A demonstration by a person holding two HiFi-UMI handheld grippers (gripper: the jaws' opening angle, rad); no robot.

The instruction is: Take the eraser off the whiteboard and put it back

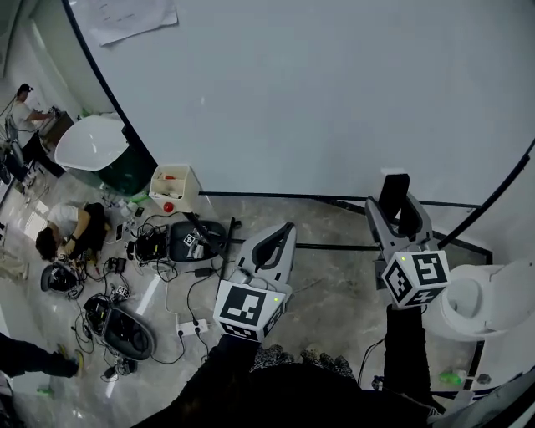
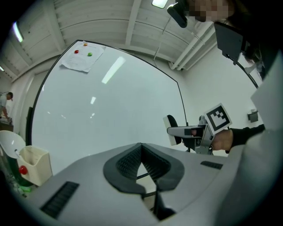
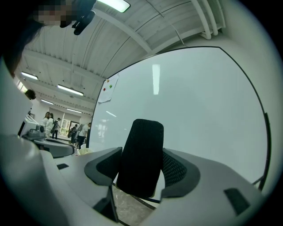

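White fills most of the head view: the whiteboard [image 1: 334, 92] stands over a grey stone floor [image 1: 334, 242], with a sheet of paper [image 1: 134, 18] near its top left corner. The left claw [image 1: 284, 236] points toward the board's lower edge, jaws together and empty. The right claw [image 1: 398, 211] is clamped on the eraser [image 1: 394, 191], which stands upright between the jaws, low by the board's bottom frame. Whether it touches the surface cannot be told. A beige box [image 1: 171, 185] sits at the board's foot, and cables [image 1: 180, 301] lie across the floor to the left.

From the left gripper view, the left claw's [image 2: 141, 148] dark pads meet at the tip with nothing between them. Off to the right, the right claw [image 2: 179, 131] holds the eraser [image 2: 170, 132], white back and black felt, near the board's right edge.

From the right gripper view, the eraser's [image 3: 141, 156] black felt face rises between the two pads, gripped on both sides, with the whiteboard [image 3: 190, 114] behind it.
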